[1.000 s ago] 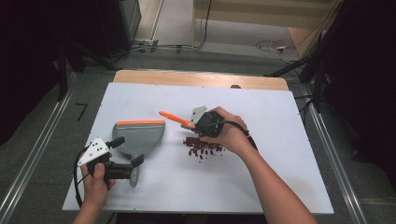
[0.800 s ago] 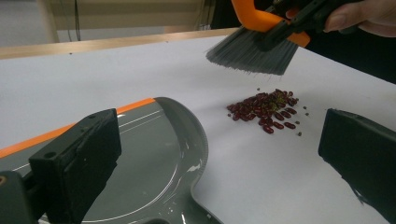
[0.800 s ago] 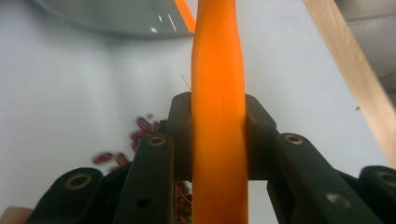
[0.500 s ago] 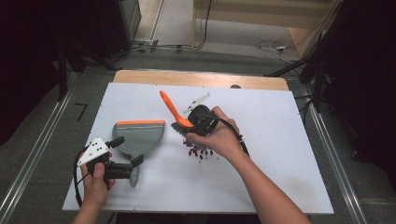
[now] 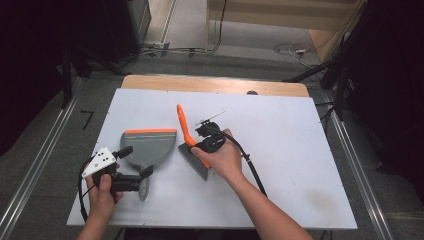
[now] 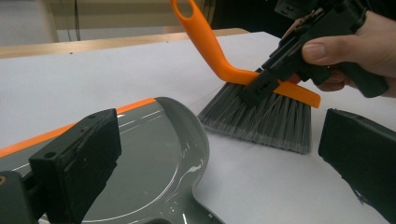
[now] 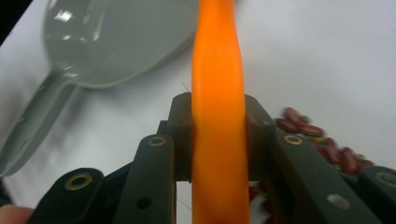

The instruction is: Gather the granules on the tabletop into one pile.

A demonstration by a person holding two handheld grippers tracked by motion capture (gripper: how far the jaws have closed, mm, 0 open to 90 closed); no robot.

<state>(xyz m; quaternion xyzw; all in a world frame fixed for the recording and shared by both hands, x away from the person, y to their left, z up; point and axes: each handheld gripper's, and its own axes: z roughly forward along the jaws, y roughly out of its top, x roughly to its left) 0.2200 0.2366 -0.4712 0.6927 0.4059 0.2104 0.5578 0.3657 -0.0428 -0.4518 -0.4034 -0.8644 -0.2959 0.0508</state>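
A grey dustpan (image 5: pixel 150 145) with an orange front lip lies on the white table top (image 5: pixel 290 135). My left gripper (image 5: pixel 136 161) stands open at its near end, one jaw over the pan (image 6: pixel 154 154) and the other on the table beside its handle. My right gripper (image 5: pixel 192 145) is shut on the orange handle of a hand brush (image 5: pixel 183 125). The grey bristles (image 6: pixel 261 121) rest on the table just right of the pan. In the right gripper view the handle (image 7: pixel 218 93) runs between the jaws, and dark red beans (image 7: pixel 327 144) lie to the right of it.
A wooden strip (image 5: pixel 215 85) borders the far side of the white top. A black cable (image 5: pixel 252 170) trails from my right gripper along the forearm. Metal rails (image 5: pixel 35 170) run beside the table, with dark stands behind.
My right gripper has carried the brush left and down toward the dustpan, turning its handle from pointing left to pointing away. The beans, seen earlier in the high view, are now covered. My left gripper stayed still.
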